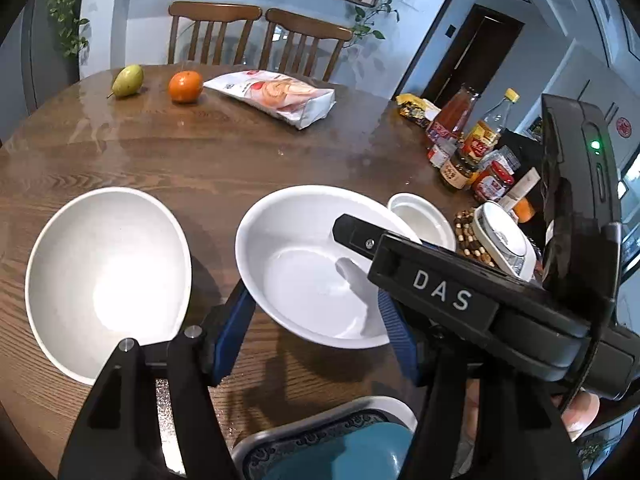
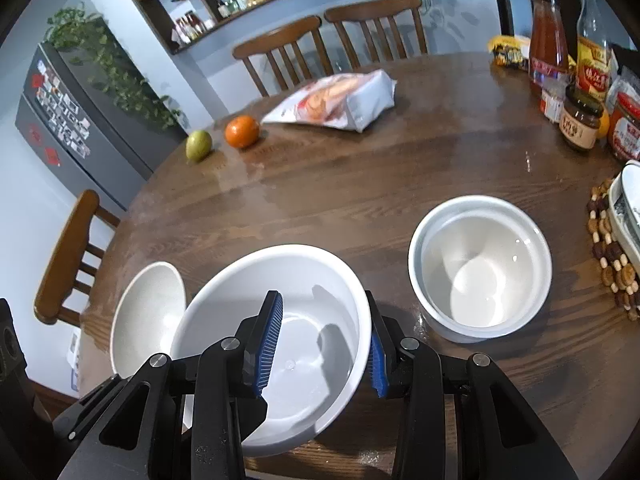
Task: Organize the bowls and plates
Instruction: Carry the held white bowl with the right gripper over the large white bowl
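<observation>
Wide white bowl (image 2: 280, 344) at the near edge of the round wooden table (image 2: 360, 200), seemingly tipped, with a dark shadow under its near rim in the left wrist view. Right gripper (image 2: 322, 354) spread apart around that bowl's right-hand wall: left blue pad (image 2: 268, 344) over the inside, right blue pad just outside the rim, nothing pinched. Left gripper (image 1: 316, 320) also spread wide, bowl's near rim sitting in the gap between its pads; contact with the rim impossible to judge.

Just left of the wide bowl, a deeper off-white bowl (image 2: 148, 316), empty, rims close together or touching. To the right, apart from it, two small white bowls nested one inside the other (image 2: 480, 268). At the very near edge in the left wrist view, a blue dish with a patterned border (image 1: 320, 440), mostly hidden by the gripper.

Farther right, a beaded trivet (image 2: 612, 256) carrying a white dish, then a cluster of jars and bottles (image 2: 580, 120). Across the table, a snack bag (image 2: 340, 104), an orange (image 2: 242, 131) and a green pear (image 2: 198, 145) side by side. Beyond, two wooden chairs (image 2: 332, 40).
</observation>
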Demonstrator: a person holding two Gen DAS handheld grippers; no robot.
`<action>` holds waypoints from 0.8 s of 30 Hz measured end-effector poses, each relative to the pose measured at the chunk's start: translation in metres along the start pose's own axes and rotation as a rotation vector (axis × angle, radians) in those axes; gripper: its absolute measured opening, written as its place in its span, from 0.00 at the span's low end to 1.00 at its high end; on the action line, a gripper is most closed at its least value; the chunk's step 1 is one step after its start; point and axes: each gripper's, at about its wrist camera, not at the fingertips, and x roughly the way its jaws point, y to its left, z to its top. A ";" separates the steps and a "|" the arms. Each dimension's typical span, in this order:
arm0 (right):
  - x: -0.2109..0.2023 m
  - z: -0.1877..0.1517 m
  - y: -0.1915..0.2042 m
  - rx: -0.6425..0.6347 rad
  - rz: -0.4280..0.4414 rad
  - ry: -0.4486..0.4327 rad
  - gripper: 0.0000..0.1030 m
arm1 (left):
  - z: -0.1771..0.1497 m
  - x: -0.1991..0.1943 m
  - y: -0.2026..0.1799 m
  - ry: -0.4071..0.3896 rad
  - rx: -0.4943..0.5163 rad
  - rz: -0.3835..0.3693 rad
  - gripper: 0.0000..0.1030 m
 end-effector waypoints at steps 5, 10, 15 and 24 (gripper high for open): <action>-0.018 0.004 0.006 -0.009 0.002 -0.064 0.40 | 0.004 -0.014 -0.004 -0.030 0.021 -0.003 0.60; -0.029 0.009 0.019 -0.021 0.021 -0.093 0.40 | 0.009 -0.034 -0.001 -0.070 0.031 0.013 0.60; -0.033 0.012 0.041 -0.052 0.045 -0.104 0.40 | 0.013 -0.053 0.014 -0.099 0.016 0.044 0.60; -0.024 0.013 0.093 -0.110 0.095 -0.074 0.40 | 0.011 -0.081 0.049 -0.133 -0.035 0.097 0.60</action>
